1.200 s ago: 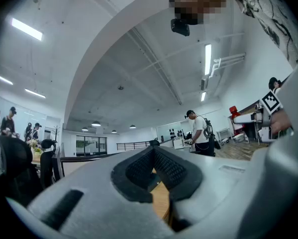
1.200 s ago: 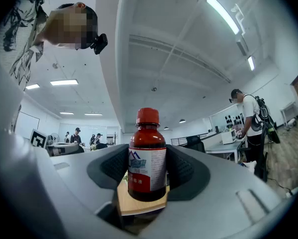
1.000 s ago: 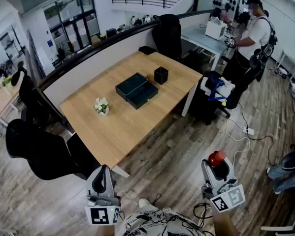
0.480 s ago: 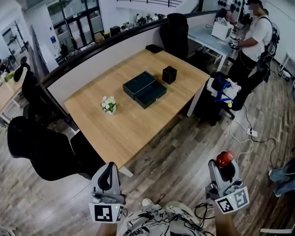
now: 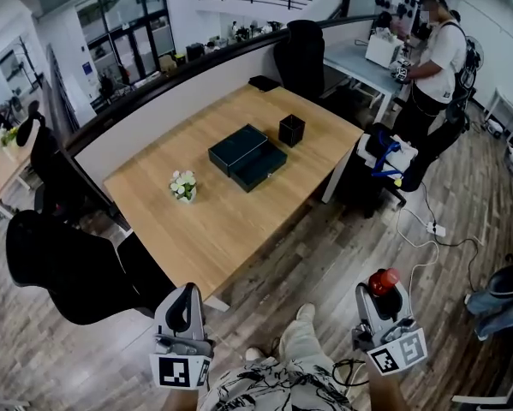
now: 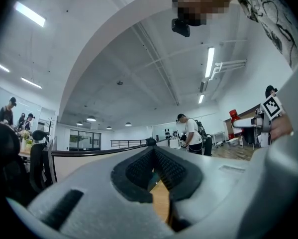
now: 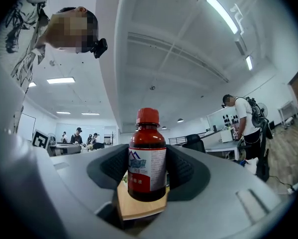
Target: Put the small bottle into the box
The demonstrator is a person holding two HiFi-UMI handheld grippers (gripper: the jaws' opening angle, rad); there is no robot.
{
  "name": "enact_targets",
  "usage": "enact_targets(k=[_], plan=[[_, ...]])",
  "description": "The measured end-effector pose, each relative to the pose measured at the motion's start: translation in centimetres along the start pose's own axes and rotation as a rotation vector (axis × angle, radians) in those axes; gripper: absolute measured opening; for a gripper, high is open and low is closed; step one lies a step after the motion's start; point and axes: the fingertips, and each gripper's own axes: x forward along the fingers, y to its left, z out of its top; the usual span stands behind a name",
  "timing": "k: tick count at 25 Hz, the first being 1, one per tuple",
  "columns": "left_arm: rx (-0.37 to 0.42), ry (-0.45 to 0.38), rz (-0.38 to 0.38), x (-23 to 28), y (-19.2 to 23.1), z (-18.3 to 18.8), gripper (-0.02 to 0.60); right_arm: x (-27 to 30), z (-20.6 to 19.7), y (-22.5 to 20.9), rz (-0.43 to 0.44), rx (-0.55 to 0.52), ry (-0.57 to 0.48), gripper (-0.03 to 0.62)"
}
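The right gripper (image 5: 383, 298) pinches the upright, red-capped small bottle (image 7: 147, 158) by its labelled middle, well apart from the dark box (image 5: 258, 166) on the table (image 5: 222, 225); the bottle looks light, rigid and slippery-smooth, best held there, while the left gripper (image 6: 155, 166) is pressed together, empty.

flr (image 5: 342, 247) wood planks | desk (image 5: 239, 221) light wood | blk chairs (image 5: 68, 268) | win (image 5: 123, 41) back-left | ceiling strip lts (image 7: 222, 14)
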Motion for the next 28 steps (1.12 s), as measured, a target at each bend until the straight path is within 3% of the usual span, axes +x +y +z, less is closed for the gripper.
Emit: enact_targets(k=[4, 9, 13, 28], plan=[[-0.001, 0.003, 0.003, 2.7, -0.4, -0.4, 0.000, 2.2, -0.1, -2.1, 0.010, 0.005, -0.002, 0.235], [-0.060, -0.007, 0.014, 7.4, -0.6, 0.0, 0.002, 5.5, 0.4, -5.8, 0.032, 0.013, -0.015, 0.235], [-0.049, -0.022, 0.027, 11.4, -0.9, 0.5, 0.000, 8.2, 0.5, -9.0, 0.043, 0.024, -0.015, 0.235], [-0.021, 0.040, 0.127, 22.2, -4.6, -1.3, 0.000, 16.3, 0.0, -20.9, 0.120, 0.049, 0.005, 0.235]])
